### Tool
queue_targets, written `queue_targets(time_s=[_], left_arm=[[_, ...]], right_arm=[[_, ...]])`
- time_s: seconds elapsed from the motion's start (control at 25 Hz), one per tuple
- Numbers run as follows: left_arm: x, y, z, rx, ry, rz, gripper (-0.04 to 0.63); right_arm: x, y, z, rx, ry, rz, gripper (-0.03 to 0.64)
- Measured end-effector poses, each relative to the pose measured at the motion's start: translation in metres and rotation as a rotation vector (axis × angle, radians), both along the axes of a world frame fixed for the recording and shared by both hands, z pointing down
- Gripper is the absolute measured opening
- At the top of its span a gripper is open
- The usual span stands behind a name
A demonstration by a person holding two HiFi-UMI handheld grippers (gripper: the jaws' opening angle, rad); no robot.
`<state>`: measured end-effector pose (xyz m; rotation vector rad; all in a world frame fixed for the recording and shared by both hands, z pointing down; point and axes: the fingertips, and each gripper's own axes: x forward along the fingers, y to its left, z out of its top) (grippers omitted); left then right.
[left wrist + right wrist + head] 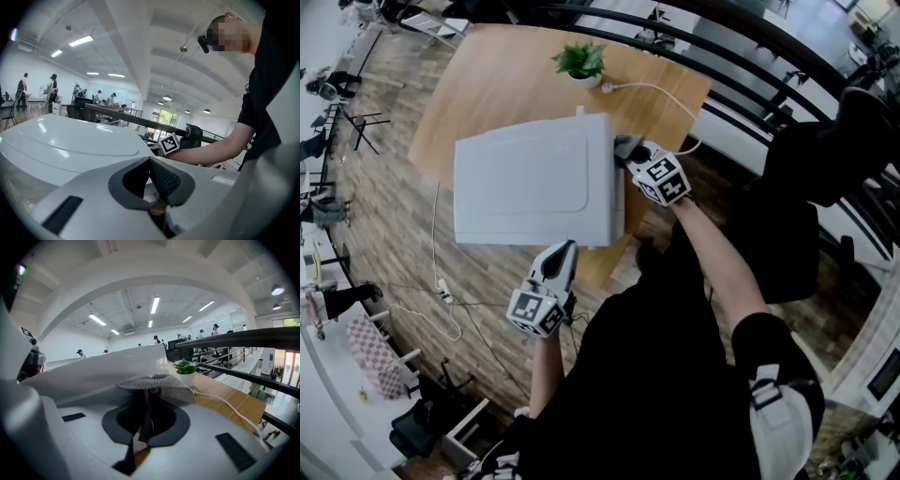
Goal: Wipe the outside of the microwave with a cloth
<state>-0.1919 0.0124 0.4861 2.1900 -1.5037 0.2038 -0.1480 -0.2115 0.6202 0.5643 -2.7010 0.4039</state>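
**Desk:** What's in front of you?

**Me:** I see a light wooden worktop [487, 75] with a boxy white microwave [534, 178] standing on it.

**Desk:** And the tools?

**Me:** My right tool [634, 156] is at the microwave's far right corner. My left tool [563, 253] is just beside its near edge, jaws together on nothing.

**Desk:** The cloth?

**Me:** My right tool is clamped on the grey knitted cloth [159, 383], which lies against the microwave's side.

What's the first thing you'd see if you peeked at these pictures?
A big white microwave sits on a wooden table. The right gripper pinches a grey cloth by its right-hand edge, and a little green plant stands at the table's far edge.
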Motion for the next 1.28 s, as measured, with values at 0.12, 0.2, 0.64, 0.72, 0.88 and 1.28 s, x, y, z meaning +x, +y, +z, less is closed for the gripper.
queue_targets(time_s=[0.12,0.2,0.64,0.72,0.88,1.28], left_arm=[[0.002,0.001,0.002,0.003,0.003,0.001,0.000],[0.002,0.003,0.004,0.003,-0.004,0.009,0.000],[0.005,0.008,0.005,0.005,-0.013,0.033,0.000],[0.007,0.010,0.004,0.005,-0.011,0.037,0.000],[0.014,0.011,0.002,0.005,-0.001,0.045,0.000],[0.020,0.014,0.004,0.006,0.009,0.071,0.000]], right_arm=[[0.001,0.008,0.000,0.007,-0.004,-0.006,0.014],[0.002,0.014,0.001,0.006,-0.003,-0.013,0.014],[0.006,0.044,-0.002,-0.023,-0.013,-0.030,0.014],[0.007,0.049,-0.001,-0.021,-0.022,-0.032,0.014],[0.008,0.053,-0.007,-0.009,-0.045,-0.021,0.014],[0.012,0.081,0.001,-0.035,-0.056,-0.036,0.014]])
